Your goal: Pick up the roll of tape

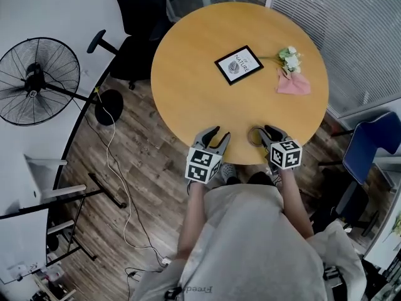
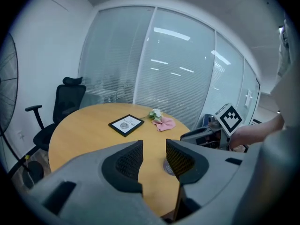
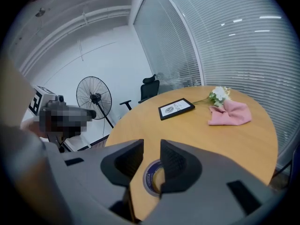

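Observation:
The roll of tape [image 1: 254,137] lies flat on the round wooden table [image 1: 188,86], close to its near edge. In the right gripper view the tape [image 3: 151,178] shows as a ring with a dark blue core, just beyond and below the jaws. My right gripper [image 1: 264,132] hovers over it, open [image 3: 152,149], with nothing between the pads. My left gripper [image 1: 219,134] is a hand's width to the left at the table edge, also open [image 2: 154,149] and empty. From the left gripper view the tape [image 2: 168,168] is partly hidden behind the right jaw.
A black picture frame [image 1: 239,64], a small bunch of flowers [image 1: 289,58] and a pink cloth [image 1: 293,83] lie farther back on the table. A standing fan [image 1: 37,80] and a black office chair [image 1: 141,17] are at the left, a blue chair [image 1: 373,146] at the right.

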Demonstrator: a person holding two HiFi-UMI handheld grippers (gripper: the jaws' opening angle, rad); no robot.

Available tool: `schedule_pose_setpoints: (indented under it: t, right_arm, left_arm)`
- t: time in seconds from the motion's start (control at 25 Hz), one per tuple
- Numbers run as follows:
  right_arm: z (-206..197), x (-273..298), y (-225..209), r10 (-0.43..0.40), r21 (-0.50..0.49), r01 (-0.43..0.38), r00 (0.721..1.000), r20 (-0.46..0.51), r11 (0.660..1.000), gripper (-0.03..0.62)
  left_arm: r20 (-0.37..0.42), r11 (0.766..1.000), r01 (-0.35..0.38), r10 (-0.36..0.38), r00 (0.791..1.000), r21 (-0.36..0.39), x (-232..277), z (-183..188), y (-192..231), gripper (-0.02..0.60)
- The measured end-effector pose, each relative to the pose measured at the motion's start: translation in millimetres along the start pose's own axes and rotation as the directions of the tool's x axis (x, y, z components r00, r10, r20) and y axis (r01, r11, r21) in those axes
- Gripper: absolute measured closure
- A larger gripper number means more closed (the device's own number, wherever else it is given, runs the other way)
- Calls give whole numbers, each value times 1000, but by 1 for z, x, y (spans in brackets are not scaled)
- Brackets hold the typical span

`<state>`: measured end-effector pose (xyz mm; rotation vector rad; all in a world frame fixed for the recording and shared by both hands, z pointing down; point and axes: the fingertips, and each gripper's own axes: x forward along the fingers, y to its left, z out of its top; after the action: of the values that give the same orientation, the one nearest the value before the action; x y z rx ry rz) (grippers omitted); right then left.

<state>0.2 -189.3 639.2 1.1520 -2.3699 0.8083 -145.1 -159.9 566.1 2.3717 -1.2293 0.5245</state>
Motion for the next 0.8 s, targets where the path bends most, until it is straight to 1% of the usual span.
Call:
schedule_pose_setpoints:
  t: [0.16,0.32,0.44,0.64,0.8]
  right_arm:
    - [-5,-5,3,-32,-21,32,999,-9,999,488]
    - [-23,-15,-1,-57,-33,56,998,-39,998,488]
    - [-32,-18,-5,-61,-34,59,996,-58,998,488]
    - [-30,-15,-15,-57,-56,53,996,-75,997,488]
    - [-24,-2,-25,-61,-54,57,995,-73,997,488]
  left_arm:
    - [19,999,27,-27,999,-24,5,-2,1,425]
    - [24,997,66,-65,998,-32,13,-9,-12,426]
    - [27,996,76,-75,997,-39,22,-10,-19,426]
    - [46,994,92,-89,995,-63,35,-7,-26,426]
    - [48,995,86,-83,995,-58,40,-1,-22,425]
